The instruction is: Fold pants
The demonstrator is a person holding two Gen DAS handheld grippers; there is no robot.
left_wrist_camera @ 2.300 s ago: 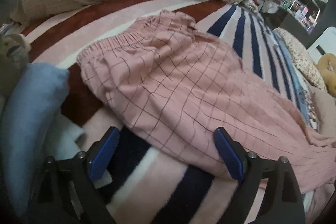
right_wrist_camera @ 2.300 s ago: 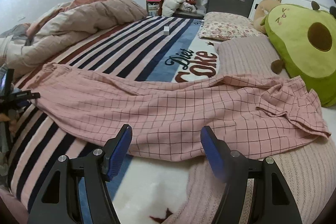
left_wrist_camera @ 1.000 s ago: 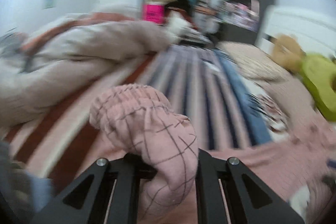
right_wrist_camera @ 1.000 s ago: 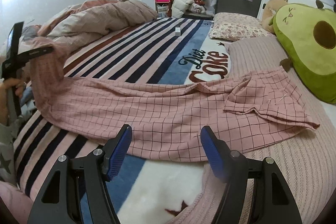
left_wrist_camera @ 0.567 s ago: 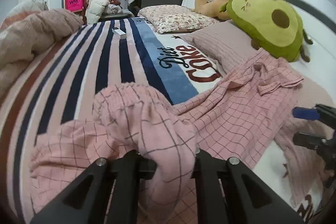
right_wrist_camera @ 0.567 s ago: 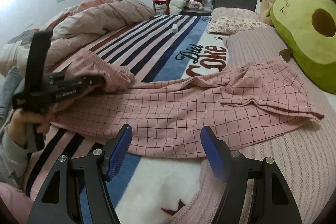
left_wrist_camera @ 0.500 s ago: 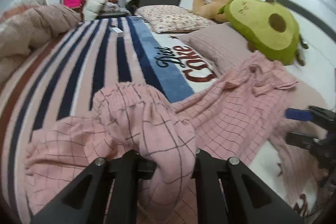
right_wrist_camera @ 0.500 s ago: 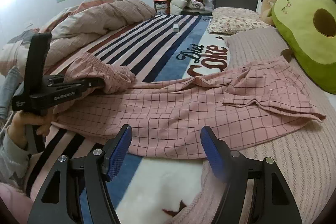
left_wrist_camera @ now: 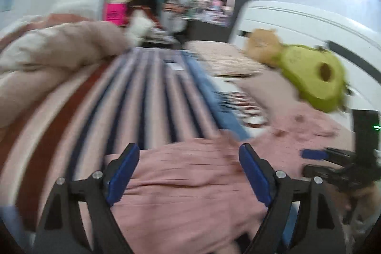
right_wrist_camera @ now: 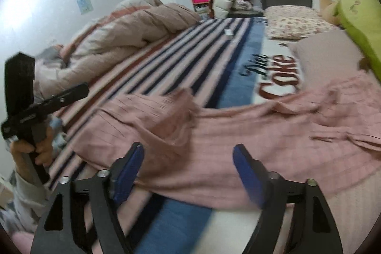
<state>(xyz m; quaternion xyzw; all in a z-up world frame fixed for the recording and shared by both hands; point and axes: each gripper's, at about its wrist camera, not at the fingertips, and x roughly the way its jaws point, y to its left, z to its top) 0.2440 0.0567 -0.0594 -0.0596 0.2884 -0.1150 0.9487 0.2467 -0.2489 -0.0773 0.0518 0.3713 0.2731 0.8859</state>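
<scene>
Left wrist view: left hand-held gripper (left_wrist_camera: 188,169) opening, pants (left_wrist_camera: 181,187) released since earlier; right hand-held gripper (right_wrist_camera: 188,169) opening, empty.

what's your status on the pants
Left gripper and right gripper opening, nothing between jaws. Pants partly folded on bed, not gripped. Nothing in the way.

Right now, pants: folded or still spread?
Partly folded. The pants lie along the bed with the waist end doubled over onto the legs; the leg ends are spread out flat near the pillow.

Striped blanket (right_wrist_camera: 190,58) on bed; rumpled duvet (right_wrist_camera: 133,32); floral pillow (right_wrist_camera: 295,23); avocado plush (left_wrist_camera: 314,77)
</scene>
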